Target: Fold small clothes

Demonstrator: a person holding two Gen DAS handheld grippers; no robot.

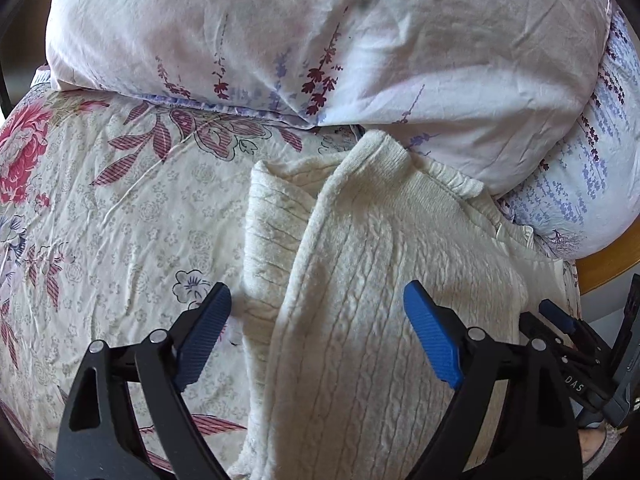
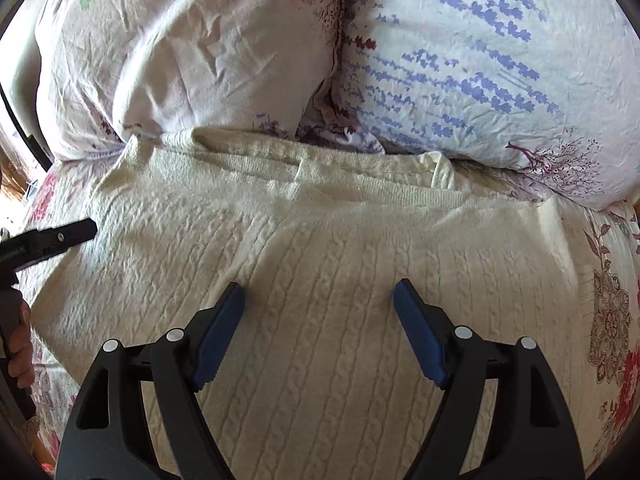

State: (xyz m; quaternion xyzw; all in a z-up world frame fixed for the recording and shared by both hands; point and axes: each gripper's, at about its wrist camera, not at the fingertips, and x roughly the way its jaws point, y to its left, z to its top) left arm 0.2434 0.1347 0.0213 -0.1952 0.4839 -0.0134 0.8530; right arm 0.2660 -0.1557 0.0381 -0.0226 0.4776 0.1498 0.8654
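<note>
Two grippers hang over one cream cable-knit sweater (image 2: 340, 280) on the bed's floral sheet (image 1: 100, 200), its far edge touching the pillows (image 1: 280, 40). We see the left gripper (image 1: 316, 332) spread wide, nothing pinched, over the sweater's left edge. The right gripper (image 2: 320, 332) is likewise parted, empty, above the knit's middle. A sleeve (image 1: 380, 184) already lies folded across the body. We judge the fold partway done; further folds remain.
</note>
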